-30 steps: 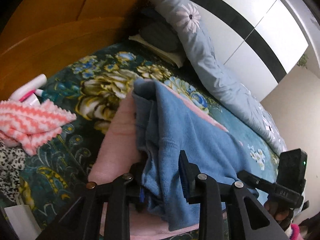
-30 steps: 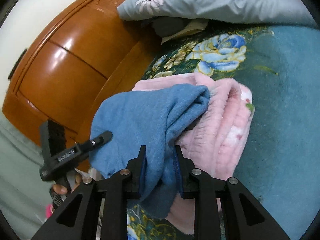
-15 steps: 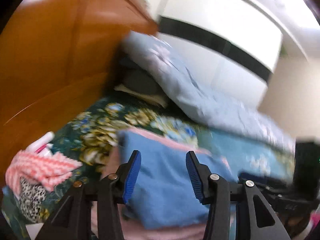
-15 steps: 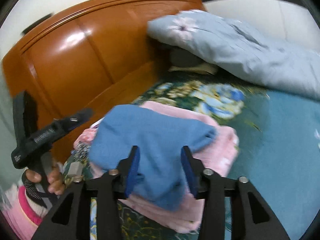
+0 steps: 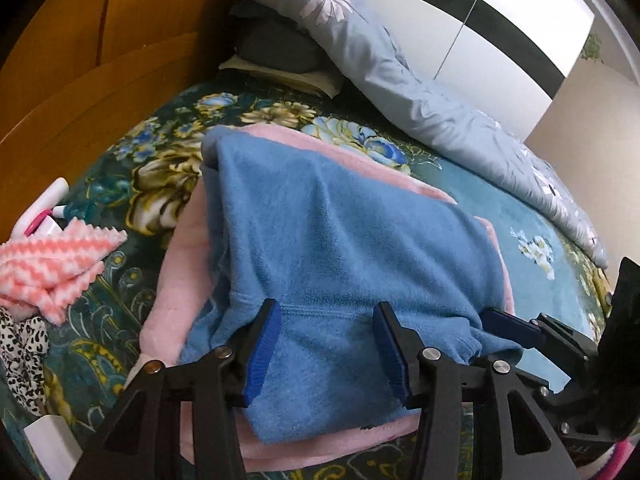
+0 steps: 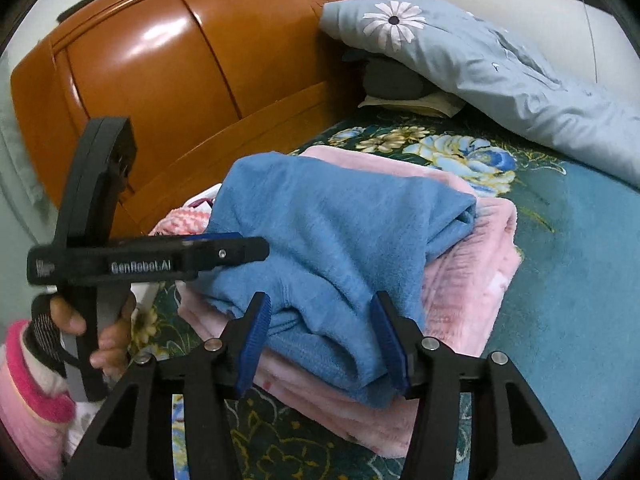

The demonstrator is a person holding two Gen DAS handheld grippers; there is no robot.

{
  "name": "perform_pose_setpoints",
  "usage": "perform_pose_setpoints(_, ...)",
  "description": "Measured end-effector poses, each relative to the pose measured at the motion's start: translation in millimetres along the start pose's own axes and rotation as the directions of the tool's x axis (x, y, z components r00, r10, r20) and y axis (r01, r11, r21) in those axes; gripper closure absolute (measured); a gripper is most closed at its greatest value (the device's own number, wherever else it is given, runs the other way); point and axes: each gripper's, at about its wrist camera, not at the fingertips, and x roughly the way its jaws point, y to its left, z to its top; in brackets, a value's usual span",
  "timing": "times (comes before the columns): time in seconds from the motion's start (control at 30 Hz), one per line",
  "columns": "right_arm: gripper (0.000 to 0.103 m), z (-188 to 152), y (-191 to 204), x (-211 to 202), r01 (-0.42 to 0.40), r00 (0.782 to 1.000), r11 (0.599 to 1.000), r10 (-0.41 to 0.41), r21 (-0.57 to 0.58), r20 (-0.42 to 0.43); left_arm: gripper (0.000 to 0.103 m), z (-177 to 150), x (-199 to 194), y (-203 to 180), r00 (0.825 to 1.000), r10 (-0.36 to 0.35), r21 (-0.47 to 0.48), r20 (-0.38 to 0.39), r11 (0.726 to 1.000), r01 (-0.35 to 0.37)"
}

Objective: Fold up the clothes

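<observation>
Honestly, I'd pinch the soft, floppy blue fleece point(image 5: 352, 248) at its near hem, probably; left gripper point(image 5: 326, 354) and right gripper point(image 6: 322, 346) both gape, empty.

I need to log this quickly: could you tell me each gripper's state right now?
Left gripper: open, holding nothing.
Right gripper: open, holding nothing.

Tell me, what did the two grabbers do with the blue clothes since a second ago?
Both let go. The left gripper and right gripper, which pinched the blue garment a second ago, now stand open. The garment went from bunched up to lying folded on the pink garment. The pink garment and the pillow stayed put.
</observation>
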Motion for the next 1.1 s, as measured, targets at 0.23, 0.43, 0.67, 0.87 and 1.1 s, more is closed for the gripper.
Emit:
perform_pose_setpoints(0.23, 0.045, -3, -2, -28, -0.024, 0.998, 0.998, 0.021, 0.062, 0.058, 0.048, 2, -11, -19, 0.995, 0.069, 0.087, 0.065, 0.993, -0.075)
perform_pose_setpoints(0.43, 0.036, -49, -23, -51, 0.015, 0.999, 0.990, -0.022, 0.140, 0.049, 0.041, 0, -24, -38, 0.981, 0.104, 0.171, 0.163, 0.976, -0.132)
perform_pose_setpoints(0.67, 0.036, -98, -56, -51, 0.070, 0.997, 0.954, -0.061, 0.293, -0.037, 0.038, -6, -16, -49, 0.969, 0.170, 0.243, 0.177, 0.947, -0.211)
perform_pose_setpoints(0.87, 0.027, -114, -44, -57, 0.143, 0.990, 0.963, -0.135, 0.228, -0.049, 0.037, -15, -17, -60, 0.942, 0.226, 0.307, 0.249, 0.904, -0.298)
perform_pose_setpoints(1.1, 0.024, -124, -26, -56, 0.212, 0.976, 0.971, -0.206, 0.108, -0.065, 0.036, -21, -34, -67, 0.877, 0.302, 0.274, 0.373, 0.867, -0.415)
